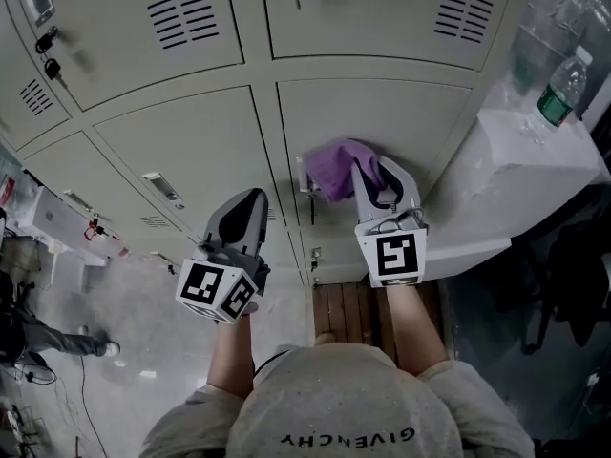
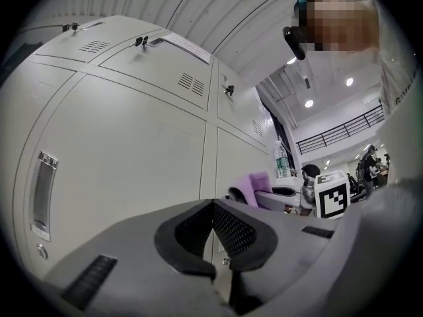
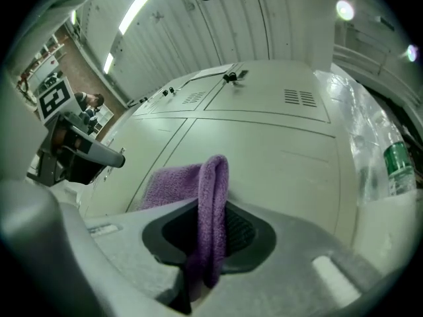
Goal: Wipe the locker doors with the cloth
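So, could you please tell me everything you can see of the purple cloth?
The purple cloth looks like soft terry towelling, folded into a thick band. The right gripper is shut on the fold, which stands upright between its jaws. The free part spreads forward and seems to lie against the locker door ahead, beside that door's handle. Nothing else appears to touch it.
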